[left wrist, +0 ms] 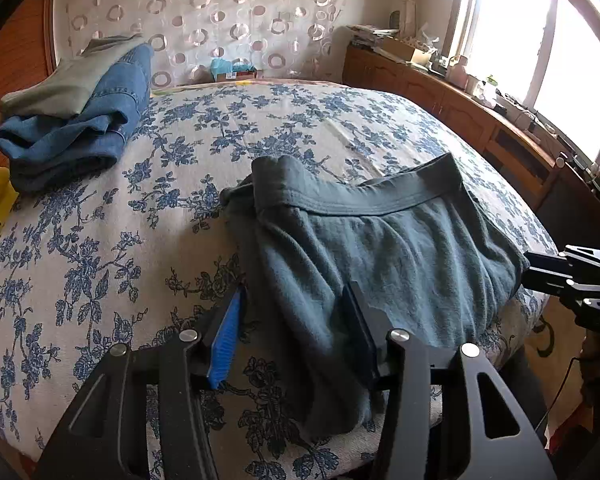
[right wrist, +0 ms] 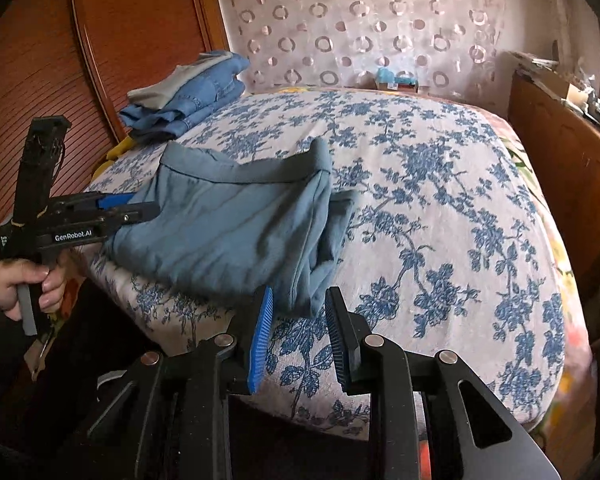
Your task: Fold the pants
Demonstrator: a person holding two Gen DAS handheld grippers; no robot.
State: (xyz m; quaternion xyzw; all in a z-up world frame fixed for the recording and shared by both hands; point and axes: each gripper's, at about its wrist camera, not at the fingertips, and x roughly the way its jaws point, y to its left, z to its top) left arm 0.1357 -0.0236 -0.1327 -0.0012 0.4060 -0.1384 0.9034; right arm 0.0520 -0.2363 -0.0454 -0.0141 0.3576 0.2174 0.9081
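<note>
The grey-blue soft knit pants (left wrist: 384,248) are lying bunched at the near edge of the floral blue-and-white bedspread (left wrist: 100,240). The left gripper (left wrist: 296,320) is standing part open, straddling the cloth without pinching it, while the right gripper (right wrist: 298,320) is hovering narrowly parted and empty beside a hanging corner. Closing now is risking a single-layer catch, dragging the pants off the edge.
</note>
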